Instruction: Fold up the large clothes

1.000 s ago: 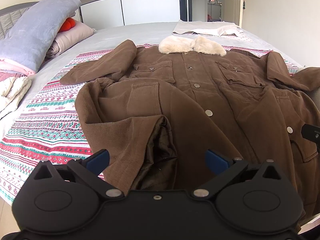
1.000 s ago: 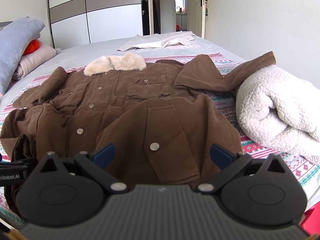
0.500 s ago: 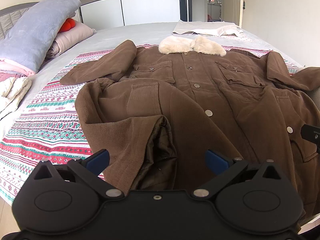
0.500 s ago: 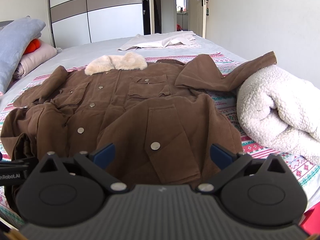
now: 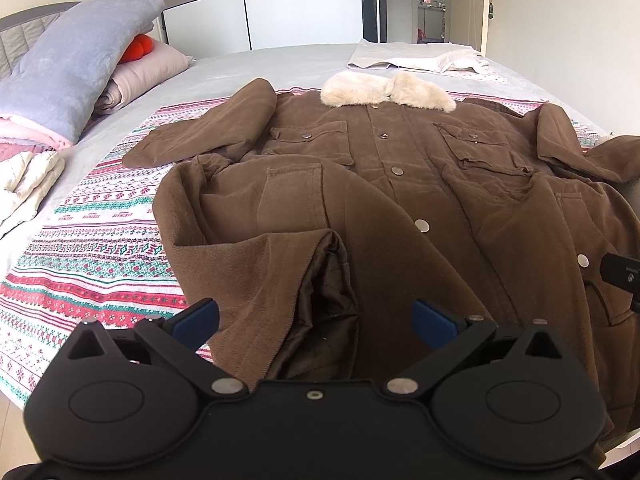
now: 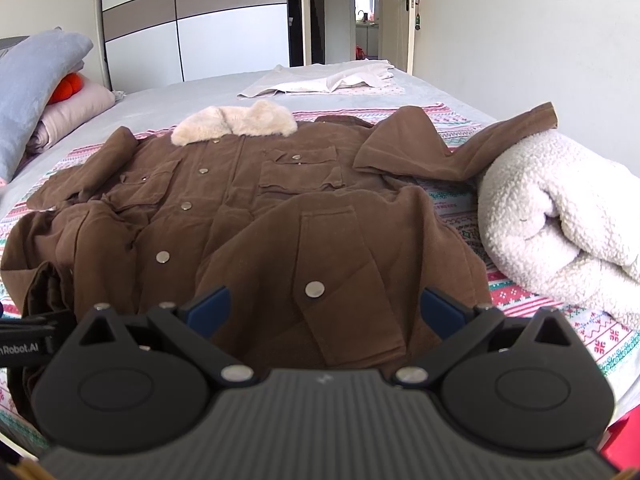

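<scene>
Brown coat (image 5: 400, 200) spread front-up on patterned blanket (image 5: 92, 232) over the bed, hem near, collar far. Long axis runs near-to-far, fur collar (image 5: 386, 90) pointing twd the wardrobe (image 5: 256, 8) end of the room.

Left gripper (image 5: 316, 316) just above the near hem, jaws spread wide, nothing between; blue fingertips (image 5: 196, 318) straddle a turned-back hem corner showing dark quilted lining (image 5: 328, 280). Right gripper (image 6: 326, 308) likewise wide, empty, hovering over the near right part of the hem, w/ a lower flap pocket (image 6: 344, 276) and its metal snap btwn the tips. Whether tips touch cloth: can't tell.

Coat fabric matte, brushed, heavy-looking, w/ soft rumples across the lower half. Round silver snaps down the centre placket; two flap chest pockets farther up. Collar cream, fluffy, shaggy pile. Left sleeve (image 5: 208, 136) lies angled out to the left on the blanket; right sleeve (image 6: 460, 140) stretches right, cuff draped up onto a rolled white fleece (image 6: 560, 216), bobbly sherpa texture, just beside coat's right edge.

Blanket thin, w/ red, green, white knit-style bands. Far left: grey plush pillow (image 5: 76, 80) stacked on pinkish bedding w/ an orange item (image 5: 138, 48) tucked btwn. Far end of grey bedsheet (image 5: 260, 68): flat pale garment (image 5: 416, 60), well apart from the coat
</scene>
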`<state>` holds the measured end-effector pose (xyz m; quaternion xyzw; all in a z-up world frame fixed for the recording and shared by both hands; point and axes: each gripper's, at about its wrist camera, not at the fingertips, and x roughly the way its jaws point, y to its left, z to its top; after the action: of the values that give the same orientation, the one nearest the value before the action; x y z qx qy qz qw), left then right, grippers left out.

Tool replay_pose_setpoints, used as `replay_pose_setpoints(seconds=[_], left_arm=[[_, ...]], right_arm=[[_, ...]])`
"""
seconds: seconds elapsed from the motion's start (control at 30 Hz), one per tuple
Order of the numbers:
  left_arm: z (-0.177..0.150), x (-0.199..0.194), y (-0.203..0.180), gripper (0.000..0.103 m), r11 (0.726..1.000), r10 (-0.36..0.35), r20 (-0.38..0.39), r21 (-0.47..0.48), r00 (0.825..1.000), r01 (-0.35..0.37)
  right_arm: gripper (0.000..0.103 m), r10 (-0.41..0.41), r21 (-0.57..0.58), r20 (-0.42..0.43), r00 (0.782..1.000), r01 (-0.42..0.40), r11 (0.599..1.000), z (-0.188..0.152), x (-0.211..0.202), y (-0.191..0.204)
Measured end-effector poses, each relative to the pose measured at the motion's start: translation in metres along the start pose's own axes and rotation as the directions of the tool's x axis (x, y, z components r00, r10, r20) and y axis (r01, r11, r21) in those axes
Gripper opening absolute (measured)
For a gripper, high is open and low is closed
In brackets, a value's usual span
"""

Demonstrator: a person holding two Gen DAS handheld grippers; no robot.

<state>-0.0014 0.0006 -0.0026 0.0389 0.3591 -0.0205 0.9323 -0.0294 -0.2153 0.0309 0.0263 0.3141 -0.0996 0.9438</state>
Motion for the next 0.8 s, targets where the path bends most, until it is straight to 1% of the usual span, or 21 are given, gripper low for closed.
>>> replay_pose_setpoints(seconds=[0.57, 0.73, 0.8], left_arm=[[0.0, 0.0, 0.002, 0.103, 1.0, 0.005, 0.002, -0.001, 1.0, -0.005], [0.0, 0.007, 0.01, 0.103, 1.0, 0.016, 0.0, -0.006, 1.0, -0.016], [-0.001, 0.008, 0.018, 0.103, 0.999, 0.009, 0.03, -0.034, 1.0, -0.008]], right_arm=[[0.103, 0.0, -0.004, -0.004, 1.0, 0.0, 1.0, -0.001, 0.001, 0.0], [0.103, -0.035, -0.014, 0.007, 0.999, 0.035, 0.999, -0.001, 0.003, -0.004], [0.103, -0.055, -0.012, 0.022, 0.998, 0.055, 0.998, -0.002, 0.003, -0.009]])
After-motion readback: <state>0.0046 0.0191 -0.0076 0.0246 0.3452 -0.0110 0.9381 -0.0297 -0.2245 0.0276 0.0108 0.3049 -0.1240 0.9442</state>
